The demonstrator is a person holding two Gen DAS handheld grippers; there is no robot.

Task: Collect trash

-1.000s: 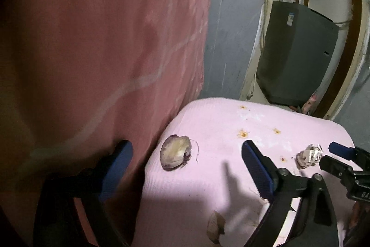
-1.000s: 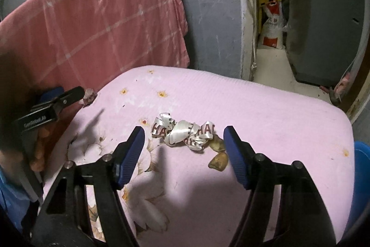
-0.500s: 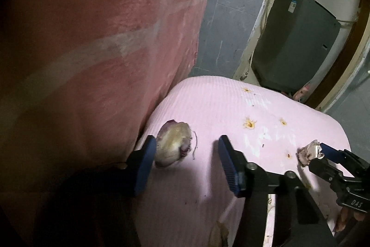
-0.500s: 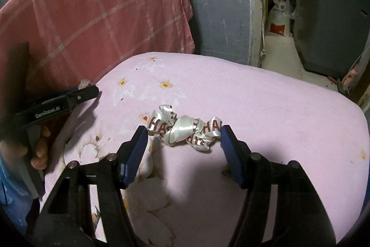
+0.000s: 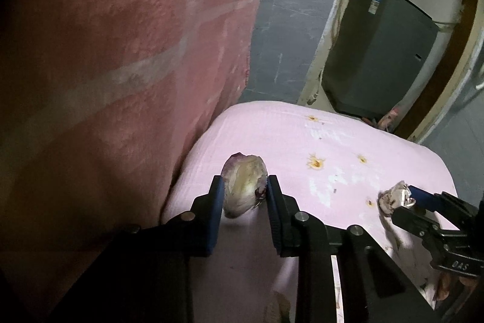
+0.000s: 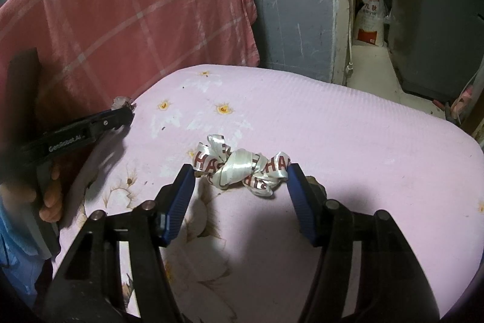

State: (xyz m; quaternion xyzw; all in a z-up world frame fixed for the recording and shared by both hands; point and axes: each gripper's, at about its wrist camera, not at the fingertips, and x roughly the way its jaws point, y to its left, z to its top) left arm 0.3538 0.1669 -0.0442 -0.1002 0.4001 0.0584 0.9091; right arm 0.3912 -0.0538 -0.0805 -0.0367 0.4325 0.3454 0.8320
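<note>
Surface: pink flowered cushion [image 6: 348,135], with a red checked towel [image 6: 136,5] hanging behind it and a dark bin [image 6: 435,14] past the doorway.
Left tool: the left tool [image 5: 244,186] has just been closing and is now clenched on the onion peel [image 5: 243,183], a papery purple-white husk at the cushion's near-left edge beside the towel.
Right tool: the right tool [image 6: 240,171] is released, its pads straddling the crumpled ribbon [image 6: 242,165], white with red letters, mid-cushion. The right pad looks to be touching it, though I can't be sure.
Doing it well: lift the peel gently and straight up, since it may crumble. Close the right tool squarely on the ribbon's bulk, not on a loose loop.
Changed: a second ago the left jaws stood wide with the peel lying free between them. The right jaws have narrowed slightly around the ribbon.
</note>
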